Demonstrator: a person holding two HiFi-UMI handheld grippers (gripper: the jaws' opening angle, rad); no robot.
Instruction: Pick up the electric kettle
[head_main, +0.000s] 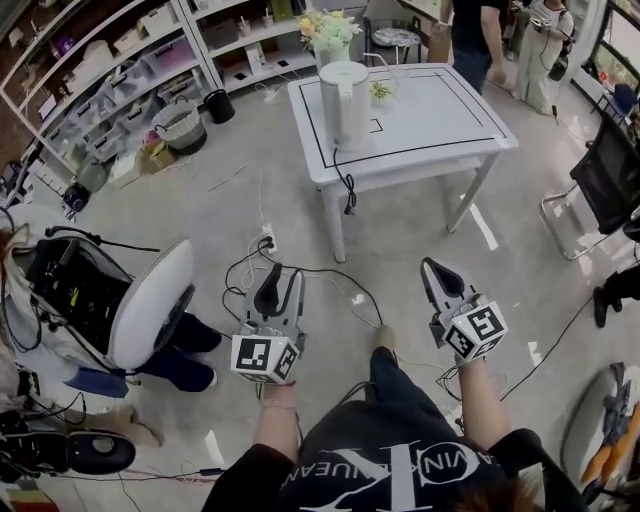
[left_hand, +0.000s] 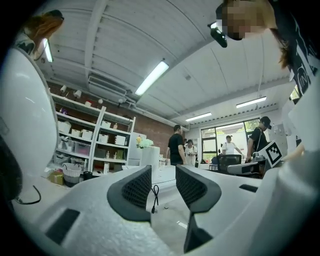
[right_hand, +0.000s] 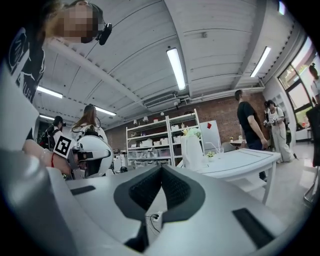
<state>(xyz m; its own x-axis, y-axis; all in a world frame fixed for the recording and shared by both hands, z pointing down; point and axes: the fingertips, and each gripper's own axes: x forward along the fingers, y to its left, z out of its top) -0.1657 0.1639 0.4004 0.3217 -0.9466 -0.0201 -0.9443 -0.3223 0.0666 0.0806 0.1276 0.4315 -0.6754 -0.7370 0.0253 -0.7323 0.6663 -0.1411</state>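
Note:
The electric kettle (head_main: 343, 100), tall and white, stands upright on the near left part of the white table (head_main: 410, 160). Its black cord (head_main: 346, 188) hangs over the table's front edge. Both grippers are held level over the floor, well short of the table. My left gripper (head_main: 283, 281) has its jaws apart with nothing between them; past them, in the left gripper view, the kettle (left_hand: 150, 158) shows far off. My right gripper (head_main: 431, 267) has its black pads (right_hand: 172, 186) meeting at the tips, empty. The kettle (right_hand: 192, 152) appears up and to the right of them.
A white rounded machine (head_main: 150, 300) and a seated person's legs are close on the left. Cables and a power strip (head_main: 267, 240) lie on the floor ahead. Shelves and a basket (head_main: 180, 125) stand back left, a black chair (head_main: 610, 175) at right, people (head_main: 475, 30) behind the table.

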